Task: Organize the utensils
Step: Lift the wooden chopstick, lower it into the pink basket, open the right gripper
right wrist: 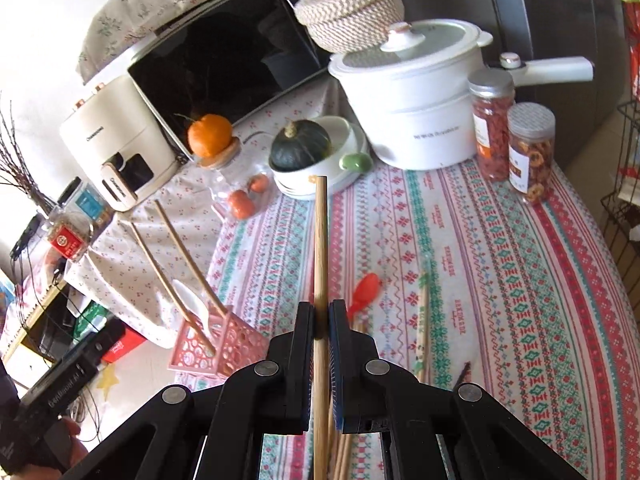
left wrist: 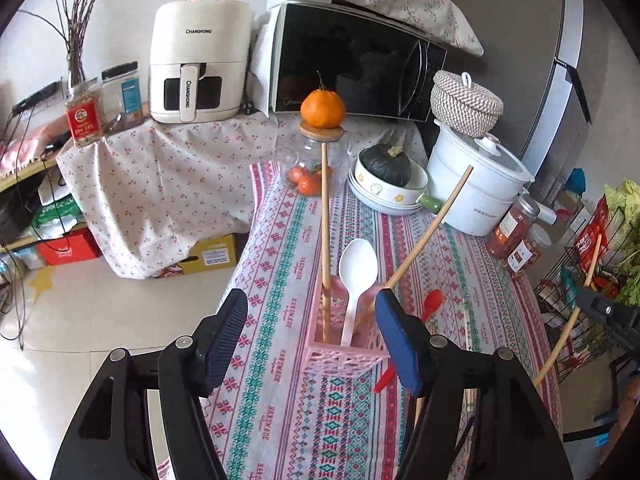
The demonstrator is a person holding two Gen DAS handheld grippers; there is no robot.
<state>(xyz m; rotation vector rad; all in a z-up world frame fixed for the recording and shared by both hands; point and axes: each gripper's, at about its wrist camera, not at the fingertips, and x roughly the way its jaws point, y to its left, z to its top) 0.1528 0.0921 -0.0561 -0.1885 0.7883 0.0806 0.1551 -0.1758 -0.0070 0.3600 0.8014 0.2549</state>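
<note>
Chopsticks and a white spoon (left wrist: 357,268) stand in the pink holder (left wrist: 344,354), so it keeps them tidy. The left gripper (left wrist: 310,340) is wide open around it, holding nothing. The right gripper (right wrist: 320,316) squeezes one chopstick (right wrist: 320,248) pointing to 12 o'clock. Only the right view shows loose chopsticks (right wrist: 422,320) at 3 o'clock.

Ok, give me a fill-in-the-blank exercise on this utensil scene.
1. The right hand-held gripper is shut on a wooden ____.
2. The white spoon stands in a ____ holder.
3. The left hand-held gripper is ____ and holds nothing.
4. The orange sits on the lid of a ____.

Missing words: chopstick; pink; open; jar
</note>
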